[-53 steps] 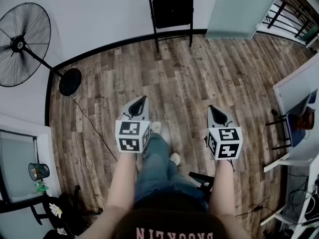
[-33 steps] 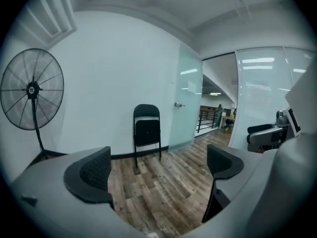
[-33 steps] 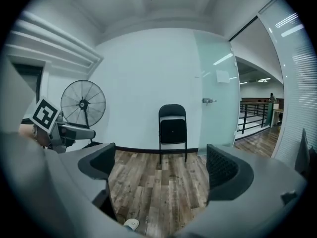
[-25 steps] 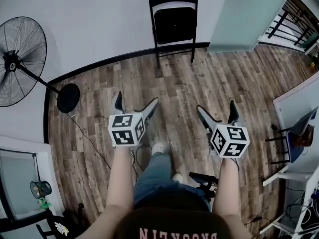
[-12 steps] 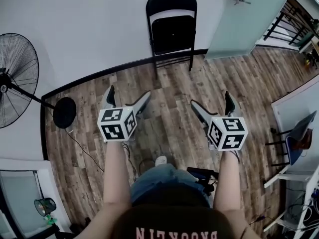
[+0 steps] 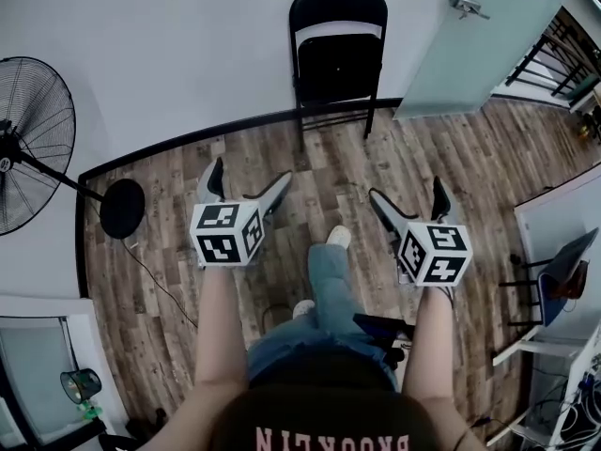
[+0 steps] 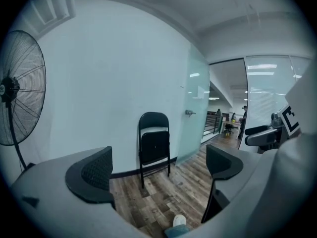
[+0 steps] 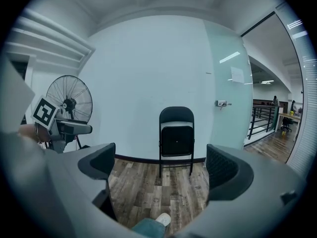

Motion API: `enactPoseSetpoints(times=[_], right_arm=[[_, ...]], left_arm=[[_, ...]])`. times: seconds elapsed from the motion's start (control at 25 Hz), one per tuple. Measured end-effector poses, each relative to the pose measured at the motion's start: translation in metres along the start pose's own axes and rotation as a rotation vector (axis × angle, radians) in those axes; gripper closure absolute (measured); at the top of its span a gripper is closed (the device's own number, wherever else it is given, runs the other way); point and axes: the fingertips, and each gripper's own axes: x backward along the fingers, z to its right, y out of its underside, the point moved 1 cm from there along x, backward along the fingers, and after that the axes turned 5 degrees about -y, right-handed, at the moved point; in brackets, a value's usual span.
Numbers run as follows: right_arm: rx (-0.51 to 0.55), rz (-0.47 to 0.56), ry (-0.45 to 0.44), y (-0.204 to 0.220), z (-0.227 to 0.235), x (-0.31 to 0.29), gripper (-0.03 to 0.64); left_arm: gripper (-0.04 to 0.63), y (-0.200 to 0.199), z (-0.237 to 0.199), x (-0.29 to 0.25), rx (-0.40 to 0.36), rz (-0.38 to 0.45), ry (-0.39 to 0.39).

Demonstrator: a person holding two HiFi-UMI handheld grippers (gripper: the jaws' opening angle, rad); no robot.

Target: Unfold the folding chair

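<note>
- Black folding chair (image 6: 338,54) stands upright against the white wall at the top of the head view, folded flat with its long axis vertical. It is straight ahead across the wood floor (image 6: 319,158) and well apart from both tools. The left gripper (image 6: 249,178) and right gripper (image 6: 408,194) are held side by side with jaws spread and nothing in them. The chair lies about between their lines, so I judge neither hand clearly nearer. A fan (image 6: 33,139) is off to the left and a glass door (image 6: 470,45) just right of the chair. A leg and shoe (image 6: 338,237) reach forward between the grippers.
- Left gripper view: the left gripper (image 7: 158,170) shows both pads wide apart and empty. The chair (image 7: 154,145) sits in the gap between them, far off and small. The seat is tipped up against the backrest, and the hinges and rear legs behind it cannot be made out.
- Right gripper view: the right gripper (image 8: 166,170) is likewise released and holds nothing. The chair (image 8: 176,138) is framed almost dead centre, face-on. Its feet are hard to make out at this range, and whether the back touches the wall cannot be told.
</note>
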Motion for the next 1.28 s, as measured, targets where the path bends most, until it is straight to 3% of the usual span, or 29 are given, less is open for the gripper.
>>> enactPoseSetpoints(times=[0.48,0.76,1.28], right_arm=[[-0.018,0.016,-0.026,-0.021,0.048,-0.09,0.063],[-0.03,-0.005,-0.046,-0.042,0.093,-0.169,0.063],[-0.034,0.011,-0.068,-0.12,0.193,-0.315,0.063]], left_arm=[[0.026,-0.029,-0.013,-0.091,-0.054,-0.003,-0.009],[0.026,-0.056,-0.024,-0.176,-0.058,-0.011,-0.024],[0.026,-0.138,-0.041,-0.347,-0.053,-0.004,-0.061]])
